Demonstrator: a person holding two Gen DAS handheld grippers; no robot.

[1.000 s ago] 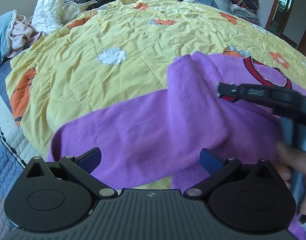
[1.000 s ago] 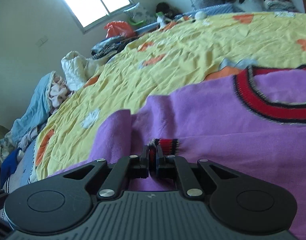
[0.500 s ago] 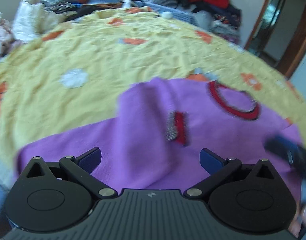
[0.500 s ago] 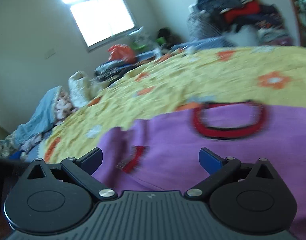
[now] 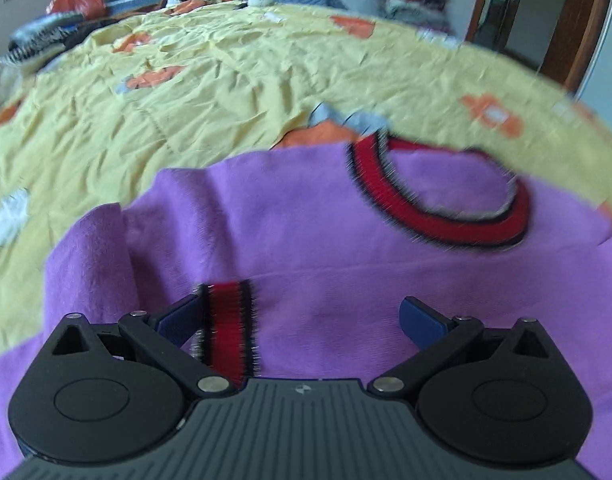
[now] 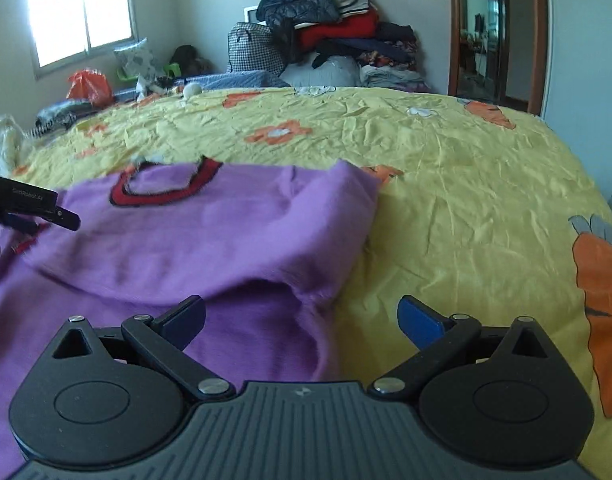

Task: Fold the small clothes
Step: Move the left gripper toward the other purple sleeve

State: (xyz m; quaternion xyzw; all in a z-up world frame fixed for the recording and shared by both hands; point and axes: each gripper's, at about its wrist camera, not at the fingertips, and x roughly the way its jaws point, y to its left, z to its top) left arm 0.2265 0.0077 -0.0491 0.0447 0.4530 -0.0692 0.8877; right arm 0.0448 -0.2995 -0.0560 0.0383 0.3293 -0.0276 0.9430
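One purple sweater (image 5: 306, 240) with a red-and-black neckband (image 5: 446, 208) lies spread on the yellow carrot-print bedspread (image 6: 446, 168). Its striped red cuff (image 5: 226, 328) rests folded onto the body, just beside the left gripper's (image 5: 302, 320) inner finger. Both grippers are spread wide and hold nothing; the right gripper (image 6: 302, 316) hovers over the sweater's edge.

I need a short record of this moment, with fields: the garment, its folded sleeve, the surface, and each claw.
garment: purple sweater, red collar, lying flat
sleeve: left sleeve folded onto the body, striped cuff near the left claw
surface: yellow quilt
left claw: open, empty
right claw: open, empty, at the sweater's right edge
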